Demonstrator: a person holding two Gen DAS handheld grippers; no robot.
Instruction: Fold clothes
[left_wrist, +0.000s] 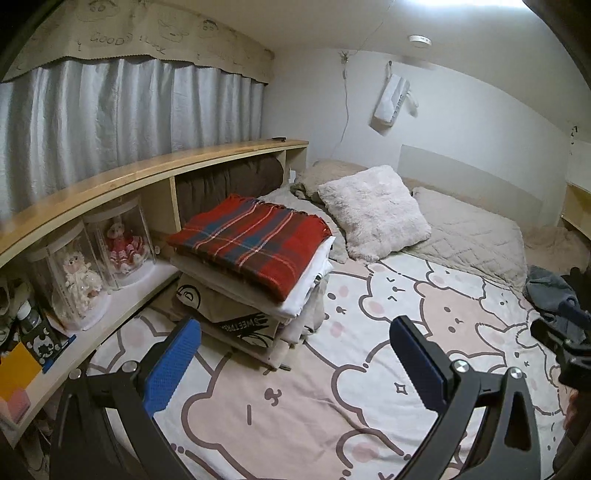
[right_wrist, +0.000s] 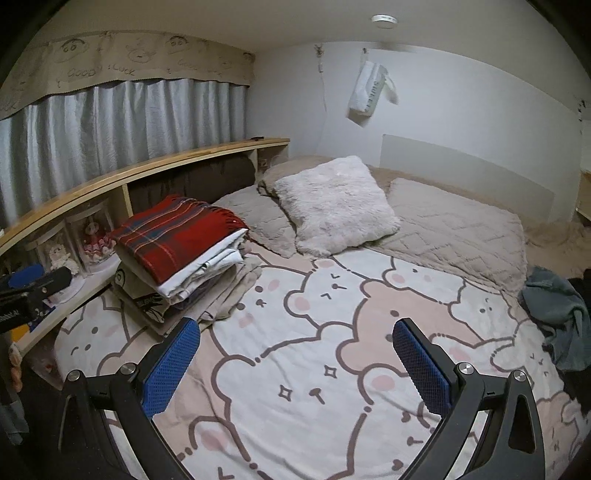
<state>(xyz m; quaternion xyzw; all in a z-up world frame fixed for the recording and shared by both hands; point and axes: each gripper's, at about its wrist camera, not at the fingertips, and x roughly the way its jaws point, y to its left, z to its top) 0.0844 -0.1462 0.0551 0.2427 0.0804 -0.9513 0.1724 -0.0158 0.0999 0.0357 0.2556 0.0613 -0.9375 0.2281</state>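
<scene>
A stack of folded clothes (left_wrist: 255, 280) lies on the left side of the bed, topped by a red plaid piece (left_wrist: 251, 240); the stack also shows in the right wrist view (right_wrist: 184, 269). A crumpled grey-blue garment (right_wrist: 554, 310) lies unfolded at the bed's right edge, also in the left wrist view (left_wrist: 550, 295). My left gripper (left_wrist: 295, 328) is open and empty above the bear-print sheet (left_wrist: 332, 369), just in front of the stack. My right gripper (right_wrist: 295, 330) is open and empty over the middle of the sheet (right_wrist: 314, 350).
A fluffy white pillow (right_wrist: 332, 206) and beige quilted pillows (right_wrist: 461, 229) lie at the far end. A wooden shelf (left_wrist: 147, 173) with doll cases (left_wrist: 110, 243) runs along the left. A dark item (right_wrist: 580, 288) lies by the grey garment.
</scene>
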